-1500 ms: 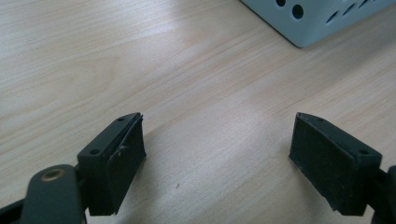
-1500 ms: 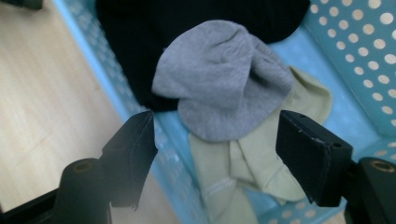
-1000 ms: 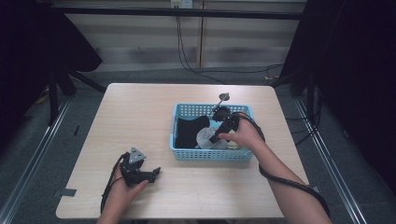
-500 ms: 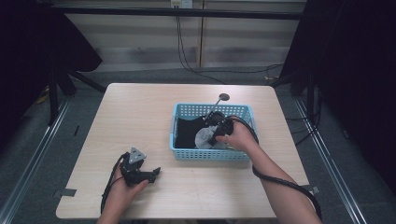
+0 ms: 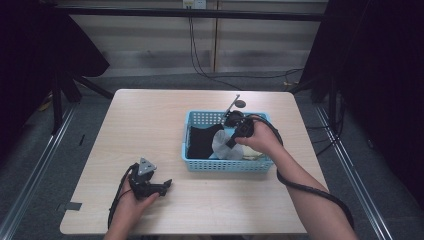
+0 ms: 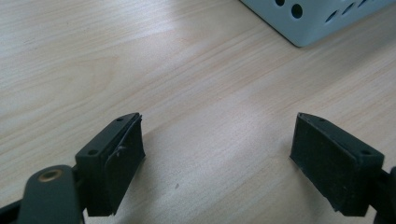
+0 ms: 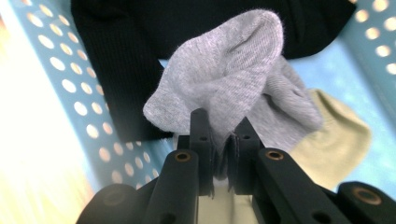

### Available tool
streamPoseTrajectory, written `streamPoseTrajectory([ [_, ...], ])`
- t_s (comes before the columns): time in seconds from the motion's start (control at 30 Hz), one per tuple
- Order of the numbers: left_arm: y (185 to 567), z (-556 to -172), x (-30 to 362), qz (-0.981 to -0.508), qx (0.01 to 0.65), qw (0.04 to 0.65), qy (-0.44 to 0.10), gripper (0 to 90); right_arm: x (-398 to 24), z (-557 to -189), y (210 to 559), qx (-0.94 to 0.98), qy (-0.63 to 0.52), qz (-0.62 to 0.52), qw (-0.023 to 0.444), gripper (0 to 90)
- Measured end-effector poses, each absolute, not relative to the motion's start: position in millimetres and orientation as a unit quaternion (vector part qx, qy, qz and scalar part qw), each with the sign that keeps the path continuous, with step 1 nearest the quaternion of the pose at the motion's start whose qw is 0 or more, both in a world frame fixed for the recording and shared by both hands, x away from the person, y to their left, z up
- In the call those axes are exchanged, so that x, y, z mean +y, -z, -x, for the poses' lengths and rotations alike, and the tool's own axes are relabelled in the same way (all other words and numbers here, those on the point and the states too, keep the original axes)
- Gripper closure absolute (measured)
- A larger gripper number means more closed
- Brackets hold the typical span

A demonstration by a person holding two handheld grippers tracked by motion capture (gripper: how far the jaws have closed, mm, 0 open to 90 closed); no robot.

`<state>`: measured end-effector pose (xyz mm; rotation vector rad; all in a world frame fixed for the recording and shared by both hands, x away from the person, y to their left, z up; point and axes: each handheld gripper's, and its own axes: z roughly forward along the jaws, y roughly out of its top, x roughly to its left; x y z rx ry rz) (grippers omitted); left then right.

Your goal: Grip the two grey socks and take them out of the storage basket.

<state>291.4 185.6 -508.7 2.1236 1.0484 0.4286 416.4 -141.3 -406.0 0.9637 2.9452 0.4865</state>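
Right tongs (image 7: 223, 154) pinch grey sock (image 7: 233, 88) beside basket wall (image 7: 70, 93).

The basket (image 5: 227, 164) stands on the table (image 5: 150, 125), right of its middle. In the basket, a sock (image 7: 233, 79) is at the middle, pinched in the right gripper (image 5: 234, 140), with a cloth (image 5: 202, 140) to the left. The left gripper (image 5: 150, 186) rests on the table, left of the basket and nearer the person.
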Motion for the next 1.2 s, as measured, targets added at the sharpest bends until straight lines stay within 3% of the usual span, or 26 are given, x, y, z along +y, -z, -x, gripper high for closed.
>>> streamPoseTrajectory([
  [1.2, 508, -291, 186, -0.824, 0.407, 0.358, -0.165, 16.5, -212, -410, 324, 0.935, -0.145, -0.321, 0.030, 80.6],
])
